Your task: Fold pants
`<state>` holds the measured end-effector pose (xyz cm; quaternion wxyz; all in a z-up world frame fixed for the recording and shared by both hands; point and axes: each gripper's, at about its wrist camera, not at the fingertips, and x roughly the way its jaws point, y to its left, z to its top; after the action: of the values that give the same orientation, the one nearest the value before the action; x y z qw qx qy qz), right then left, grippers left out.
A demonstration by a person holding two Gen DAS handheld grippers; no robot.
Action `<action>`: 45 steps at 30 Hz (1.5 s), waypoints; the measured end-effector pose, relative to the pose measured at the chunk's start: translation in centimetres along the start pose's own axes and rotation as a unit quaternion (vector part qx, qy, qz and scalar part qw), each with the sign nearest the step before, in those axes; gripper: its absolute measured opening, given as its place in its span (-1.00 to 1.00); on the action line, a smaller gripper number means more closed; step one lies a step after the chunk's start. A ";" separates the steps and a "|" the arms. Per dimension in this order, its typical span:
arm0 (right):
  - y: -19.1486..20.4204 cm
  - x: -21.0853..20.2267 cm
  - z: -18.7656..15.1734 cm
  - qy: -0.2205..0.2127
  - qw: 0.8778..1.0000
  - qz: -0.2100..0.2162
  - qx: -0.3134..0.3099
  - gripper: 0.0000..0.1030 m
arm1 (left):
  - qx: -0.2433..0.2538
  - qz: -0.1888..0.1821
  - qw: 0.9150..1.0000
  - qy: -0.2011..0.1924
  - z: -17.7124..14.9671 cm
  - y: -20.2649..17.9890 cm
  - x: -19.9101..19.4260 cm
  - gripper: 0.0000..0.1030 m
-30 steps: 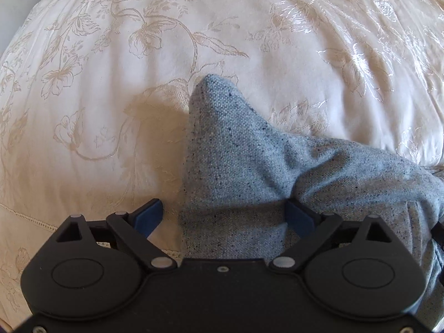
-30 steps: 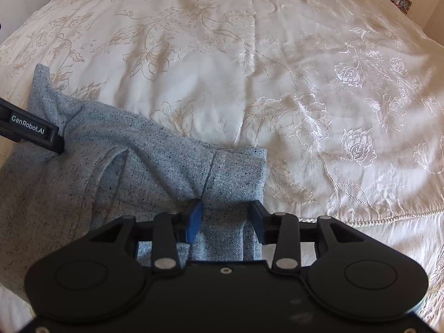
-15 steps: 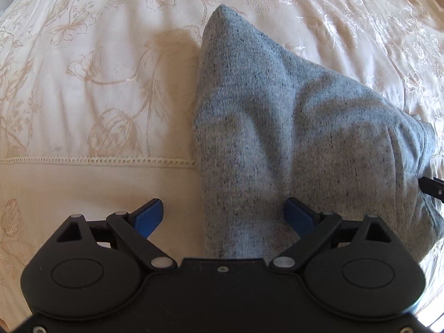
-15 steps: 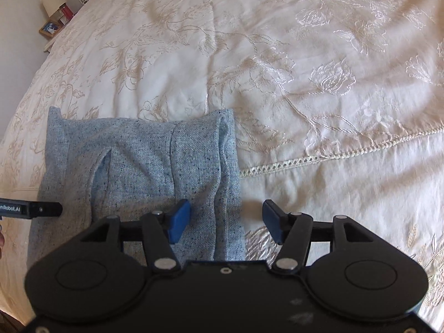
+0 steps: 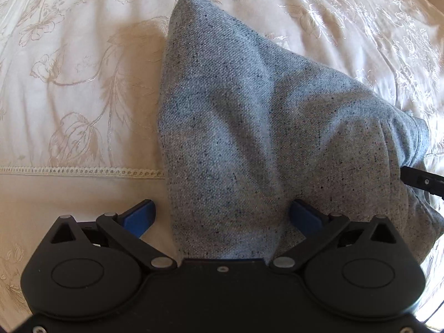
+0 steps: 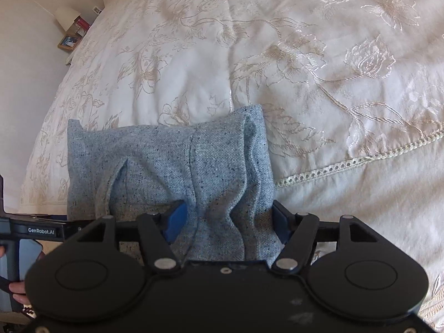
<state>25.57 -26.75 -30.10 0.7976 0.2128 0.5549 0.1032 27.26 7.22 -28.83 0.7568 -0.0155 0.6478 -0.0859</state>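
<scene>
The grey-blue speckled pants lie folded on the cream floral bedspread. In the left wrist view the cloth runs between the wide-open blue fingers of my left gripper, which do not pinch it. In the right wrist view the pants show a pocket slit and a seam, and bunched cloth sits between the open fingers of my right gripper. The left gripper's body shows at the left edge there.
The bedspread has a lace seam running across near the pants. A bedside table with a lamp stands at the far left by the wall. The right gripper's arm pokes in at the left view's right edge.
My right gripper has opened wider and let go of the pants, then moved forward over the cloth. My left gripper stayed open and moved closer along the pants.
</scene>
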 end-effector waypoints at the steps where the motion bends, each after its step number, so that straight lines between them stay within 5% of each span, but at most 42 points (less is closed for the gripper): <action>1: 0.4 0.2 0.1 -0.001 1.000 -0.001 -0.005 0.46 | -0.001 -0.001 1.000 -0.001 0.3 -0.2 -0.1 1.00; 5: 0.8 0.2 -0.2 -0.012 1.000 -0.006 -0.007 0.47 | -0.008 -0.006 1.000 -0.005 0.8 -0.6 -0.1 0.95; 7: 0.9 -0.1 -0.4 -0.015 1.000 -0.004 -0.016 0.41 | -0.008 -0.017 1.000 -0.008 0.9 -1.2 -0.4 0.75; 8: 0.9 -0.4 -0.5 -0.016 1.000 -0.005 -0.019 0.35 | -0.007 -0.026 1.000 -0.011 0.8 -1.4 -1.0 0.49; 12: 2.1 -2.1 -1.0 -0.024 0.998 -0.023 -0.062 -0.28 | 0.009 -0.002 1.000 -0.022 0.6 -2.6 -2.4 0.00; 19: 3.9 -4.7 -1.4 -0.048 0.995 -0.050 -0.072 -0.46 | -0.012 0.009 0.999 -0.030 1.4 -2.5 -3.9 -0.46; 35: 7.4 -8.6 -2.8 -0.075 0.989 -0.059 -0.112 -0.66 | -0.044 -0.008 0.995 -0.086 -3.4 0.3 -10.2 -0.64; 45: 15.3 -6.7 1.1 -0.078 0.980 -0.023 -0.182 -0.68 | -0.080 0.029 0.989 -0.120 -1.1 5.5 -14.1 -0.64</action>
<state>25.27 -16.13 -17.17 0.8661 0.0587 0.4675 0.1670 24.70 14.89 -15.93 0.8275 -0.0677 0.5572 -0.0092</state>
